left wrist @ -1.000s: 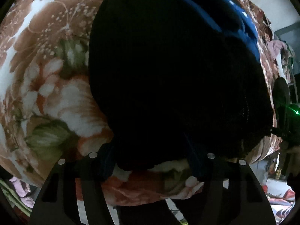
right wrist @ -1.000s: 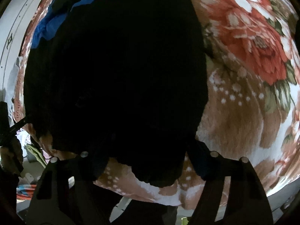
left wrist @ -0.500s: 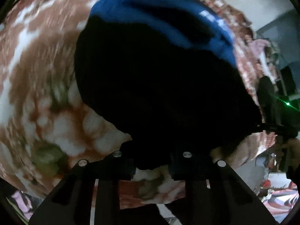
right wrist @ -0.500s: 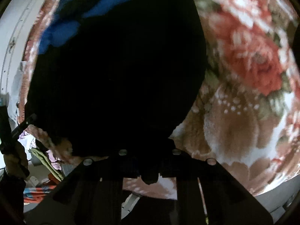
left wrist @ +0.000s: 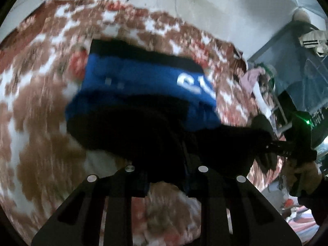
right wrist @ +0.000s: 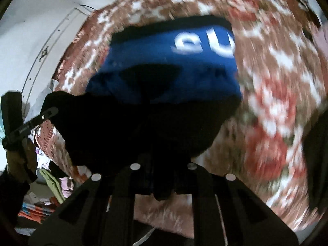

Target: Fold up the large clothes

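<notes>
Two grippers are in use, one in each of my hands. My left gripper (left wrist: 166,176) is clenched on the near black edge of the garment (left wrist: 143,94), with dark cloth pinched between its fingers (left wrist: 141,181). My right gripper (right wrist: 163,181) is likewise clamped on the same black edge, and a small fold of cloth hangs below its fingers (right wrist: 180,179).

The garment (right wrist: 170,61) is black and blue. It lies on the floral blanket (left wrist: 41,123), which is brown, white and red. The near black part is raised off the blanket where both grippers hold it. The blue part lies beyond it, flat on the blanket (right wrist: 276,82), and carries white lettering (right wrist: 203,41); the letters are blurred and I cannot read them. A black band runs along the far edge of the blue part.

Both views are smeared by motion blur. In the left view, my right gripper (left wrist: 272,147) shows at the right side, its tips in the black cloth. In the right view, my left gripper (right wrist: 47,113) shows at the left side, also at the cloth edge. A white wall (left wrist: 205,6) stands behind the blanket.
</notes>
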A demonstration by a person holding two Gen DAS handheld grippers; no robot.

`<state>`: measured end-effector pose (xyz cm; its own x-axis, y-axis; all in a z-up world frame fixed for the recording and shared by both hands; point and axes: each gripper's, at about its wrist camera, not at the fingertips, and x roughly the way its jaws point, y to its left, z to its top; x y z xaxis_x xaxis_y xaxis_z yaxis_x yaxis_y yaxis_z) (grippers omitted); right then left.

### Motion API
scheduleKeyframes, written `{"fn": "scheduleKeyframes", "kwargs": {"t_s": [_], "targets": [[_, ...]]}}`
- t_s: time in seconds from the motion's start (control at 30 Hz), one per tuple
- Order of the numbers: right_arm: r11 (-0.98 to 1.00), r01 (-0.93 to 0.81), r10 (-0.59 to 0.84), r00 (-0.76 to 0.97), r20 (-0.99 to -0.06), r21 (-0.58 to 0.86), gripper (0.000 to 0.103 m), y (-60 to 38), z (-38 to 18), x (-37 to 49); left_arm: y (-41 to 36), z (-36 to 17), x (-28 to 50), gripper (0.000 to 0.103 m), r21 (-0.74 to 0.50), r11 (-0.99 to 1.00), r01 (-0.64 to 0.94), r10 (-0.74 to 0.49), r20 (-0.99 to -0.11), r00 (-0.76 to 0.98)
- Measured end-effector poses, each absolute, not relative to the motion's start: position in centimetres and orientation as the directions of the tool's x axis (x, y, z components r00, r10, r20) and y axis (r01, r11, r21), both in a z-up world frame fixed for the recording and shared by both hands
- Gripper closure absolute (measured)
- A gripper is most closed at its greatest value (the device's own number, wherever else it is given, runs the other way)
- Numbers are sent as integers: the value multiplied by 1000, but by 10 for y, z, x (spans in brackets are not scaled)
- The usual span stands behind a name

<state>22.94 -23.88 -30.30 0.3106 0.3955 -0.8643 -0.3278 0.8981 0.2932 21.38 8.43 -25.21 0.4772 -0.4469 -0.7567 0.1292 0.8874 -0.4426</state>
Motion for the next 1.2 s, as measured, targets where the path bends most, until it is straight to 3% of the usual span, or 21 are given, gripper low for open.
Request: {"fn": "scheduleKeyframes", "kwargs": {"t_s": [0.1,0.5,0.87,1.0,1.13,1.2], "targets": [[897,-343,400,360,-843,279,91,-237,-301,280,82,-237,253,81,-388,913,126,-393,-751,531],[902,-368,370,398,-840,223,91,-247,-293,469,93,-230,407,81,-381,923,58,-338,-727,598],[936,-257,318,331,-888,239,89,-250,-335,608,135,-282,562,80,-371,928,-24,-316,-821,476],[943,-234,289,226,-930,236,86,-250,-379,644,154,-331,597,78,-376,917,-133,-311,-884,350],[943,-249,280,229,-932,222,72,-253,-382,649,158,-344,605,68,-417,898,-142,-352,-873,339],[935,-253,307,221,-926,250,56,-260,-378,647,161,-344,606,64,-441,887,-140,-375,-862,340]]}}
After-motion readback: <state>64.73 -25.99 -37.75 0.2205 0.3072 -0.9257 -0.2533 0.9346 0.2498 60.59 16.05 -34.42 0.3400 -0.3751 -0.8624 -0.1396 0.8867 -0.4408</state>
